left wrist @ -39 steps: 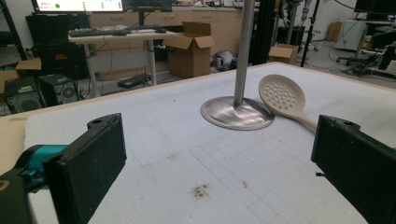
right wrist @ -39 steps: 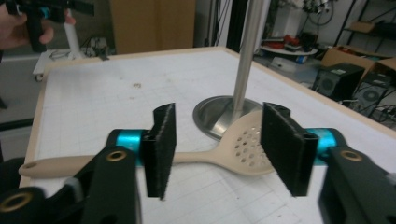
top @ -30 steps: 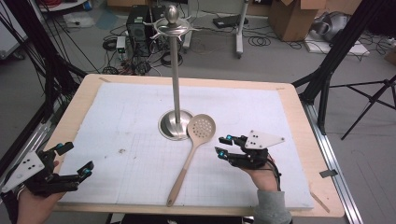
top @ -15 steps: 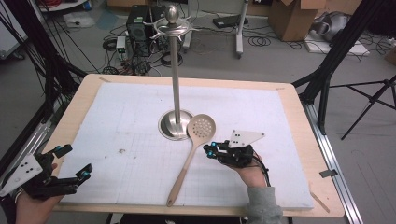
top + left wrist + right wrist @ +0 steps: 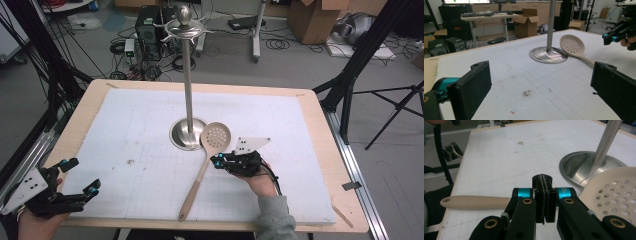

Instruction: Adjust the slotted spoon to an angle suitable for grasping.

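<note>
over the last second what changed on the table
The right hand-held gripper moved left toward the spoon's handle, and its jaws have just been closing; they now meet above the handle with nothing between them. The left hand-held gripper, spoon and stand stayed put.

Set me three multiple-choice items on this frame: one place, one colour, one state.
1. Where does the spoon's head lie?
A. against the stand's base
B. hung at the stand's top
C. in the left tool
2. What colour is the spoon?
A. black
B. beige
C. red
3. How are the left tool's jaws?
A. shut on the spoon
B. shut, empty
C. open, empty

Key:
1. A, the spoon has its head at the rim of the stand.
2. B, it is pale beige throughout.
3. C, the left tool has its jaws spread wide with only mat between them.
</note>
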Action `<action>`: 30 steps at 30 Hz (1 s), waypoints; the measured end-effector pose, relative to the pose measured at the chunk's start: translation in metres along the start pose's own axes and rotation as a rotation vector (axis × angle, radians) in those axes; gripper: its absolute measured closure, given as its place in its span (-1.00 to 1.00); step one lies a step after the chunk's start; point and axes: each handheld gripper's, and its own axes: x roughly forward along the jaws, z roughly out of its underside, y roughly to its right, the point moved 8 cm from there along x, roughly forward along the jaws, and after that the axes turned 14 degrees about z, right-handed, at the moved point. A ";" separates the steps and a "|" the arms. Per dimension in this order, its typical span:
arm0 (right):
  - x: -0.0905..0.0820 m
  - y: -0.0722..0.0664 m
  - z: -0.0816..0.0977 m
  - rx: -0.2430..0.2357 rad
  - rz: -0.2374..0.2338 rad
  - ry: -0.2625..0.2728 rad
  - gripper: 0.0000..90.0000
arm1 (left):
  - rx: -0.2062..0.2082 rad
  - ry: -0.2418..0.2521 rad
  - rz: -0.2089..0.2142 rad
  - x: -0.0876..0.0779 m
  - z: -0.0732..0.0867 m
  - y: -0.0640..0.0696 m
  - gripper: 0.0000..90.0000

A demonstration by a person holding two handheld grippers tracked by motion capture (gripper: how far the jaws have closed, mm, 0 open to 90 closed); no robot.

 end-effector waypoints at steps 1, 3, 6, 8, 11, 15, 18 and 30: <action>0.002 -0.001 0.000 0.004 -0.005 -0.006 1.00 | 0.000 0.000 0.000 0.000 0.000 0.000 -0.92; 0.006 -0.001 0.001 0.009 -0.009 -0.012 1.00 | 0.001 -0.002 -0.001 -0.002 0.001 0.000 -0.92; 0.012 -0.002 0.001 0.006 -0.013 -0.025 1.00 | 0.003 0.002 0.000 -0.003 0.001 0.002 -0.92; 0.016 -0.002 0.002 0.008 -0.019 -0.037 1.00 | 0.003 0.005 0.001 -0.003 0.000 0.003 -0.92; 0.023 -0.002 0.005 0.009 -0.013 -0.060 1.00 | 0.003 0.001 0.000 -0.004 0.001 0.003 -0.92; 0.031 -0.001 0.009 0.012 -0.013 -0.083 1.00 | 0.003 0.003 -0.004 -0.005 0.001 0.004 -0.92; 0.037 -0.001 0.011 0.009 -0.007 -0.095 1.00 | 0.000 0.002 -0.008 -0.007 0.002 0.004 -0.92; 0.057 0.000 0.015 0.010 0.001 -0.156 1.00 | 0.000 -0.014 -0.013 -0.007 0.006 0.003 -0.92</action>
